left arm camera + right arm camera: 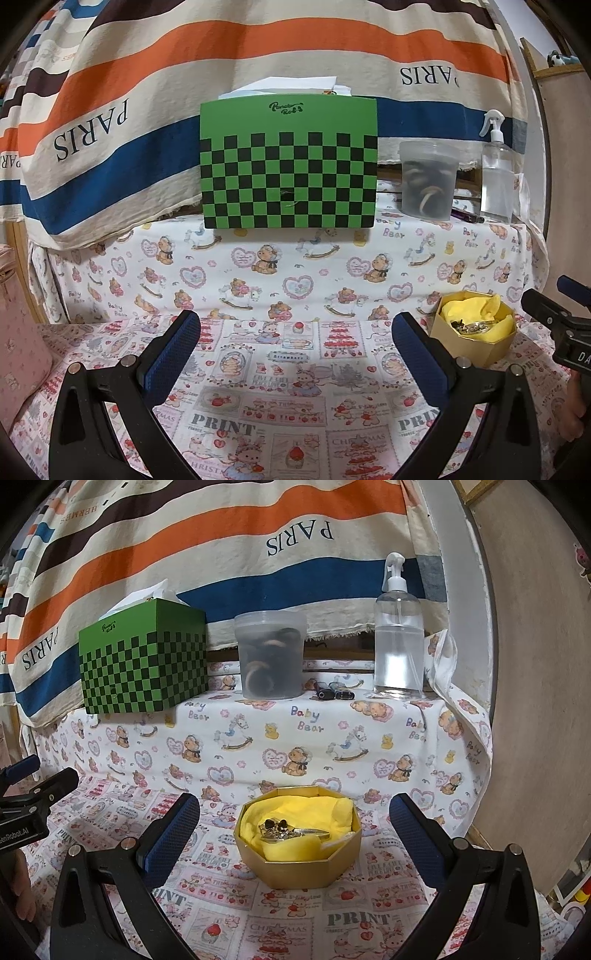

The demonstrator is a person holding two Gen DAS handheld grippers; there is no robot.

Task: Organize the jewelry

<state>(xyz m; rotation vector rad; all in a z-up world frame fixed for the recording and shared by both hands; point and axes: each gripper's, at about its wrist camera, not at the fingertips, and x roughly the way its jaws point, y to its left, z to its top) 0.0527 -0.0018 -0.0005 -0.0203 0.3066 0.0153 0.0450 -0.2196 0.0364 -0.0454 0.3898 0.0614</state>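
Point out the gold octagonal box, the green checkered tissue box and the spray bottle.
gold octagonal box (301,873): right wrist view, on its front wall.
green checkered tissue box (289,173): left wrist view, on its checkered front face.
spray bottle (399,642): right wrist view, on its clear body.

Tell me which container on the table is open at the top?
The gold octagonal box in front, lined with yellow cloth. The cloudy plastic tub wears a lid, and the spray bottle is capped by its pump.

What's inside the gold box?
The gold box holds a yellow cloth lining it, with a small heap of jewelry lying on top. The cloth covers the bottom, so anything under it cannot be seen.
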